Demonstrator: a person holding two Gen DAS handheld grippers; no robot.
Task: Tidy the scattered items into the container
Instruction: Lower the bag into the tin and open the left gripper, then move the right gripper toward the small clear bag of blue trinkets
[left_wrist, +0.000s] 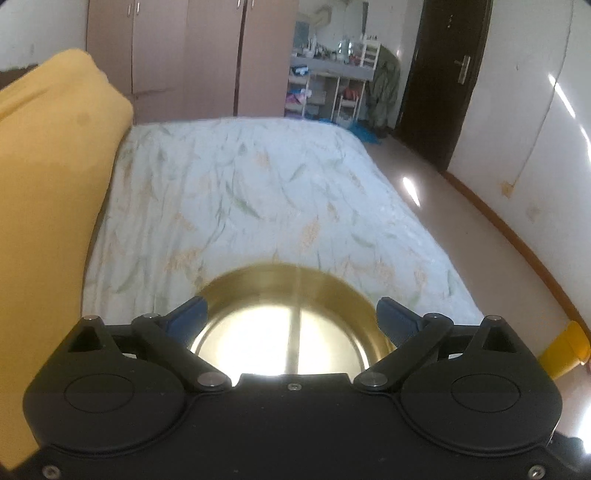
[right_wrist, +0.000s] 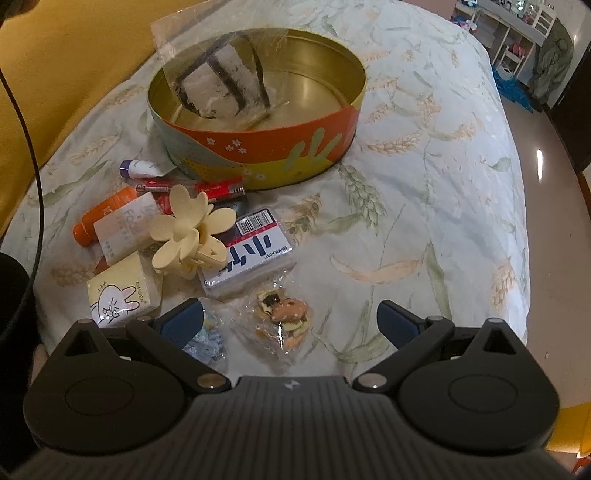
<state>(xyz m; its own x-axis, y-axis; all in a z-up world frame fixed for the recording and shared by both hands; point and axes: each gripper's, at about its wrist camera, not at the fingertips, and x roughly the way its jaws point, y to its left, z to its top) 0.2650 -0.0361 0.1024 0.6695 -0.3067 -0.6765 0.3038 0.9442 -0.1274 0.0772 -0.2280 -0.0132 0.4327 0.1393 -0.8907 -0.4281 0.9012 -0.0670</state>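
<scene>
Progress: early by my reading; one clear packet (right_wrist: 218, 79) with dark stripes leans inside the tin (right_wrist: 258, 107), its top corner poking above the rim, and everything else lies outside on the bed (right_wrist: 424, 206).
Tin: round, gold inside, orange and yellow outside, open, sitting on the bedspread toward the yellow pillow side.
Left gripper (left_wrist: 291, 317): fingers spread wide with nothing between them, poised over the tin's gold interior (left_wrist: 291, 332), which looks blurred in the left wrist view.
Right gripper (right_wrist: 291, 325): fingers spread wide and empty, hanging above the near end of the pile.
Left to do: flower hair clip (right_wrist: 188, 232), barcode card pack (right_wrist: 251, 251), bunny tissue pack (right_wrist: 122, 295), white sachet (right_wrist: 122, 229), orange tube (right_wrist: 99, 218), red sticks (right_wrist: 192, 186), small white tube (right_wrist: 138, 168), bagged trinkets (right_wrist: 284, 317), and a bluish wrapped bit (right_wrist: 207, 339) by the right gripper's left finger.
Crowding: items overlap or touch in a tight cluster just in front of the tin; the clip rests across the card pack and sachet.
Open room: bedspread to the right of the pile and tin is bare, giving free approach.
Edges: bed drops to the floor (left_wrist: 443, 192) on the right; yellow pillow (left_wrist: 48, 184) hems in the left.
</scene>
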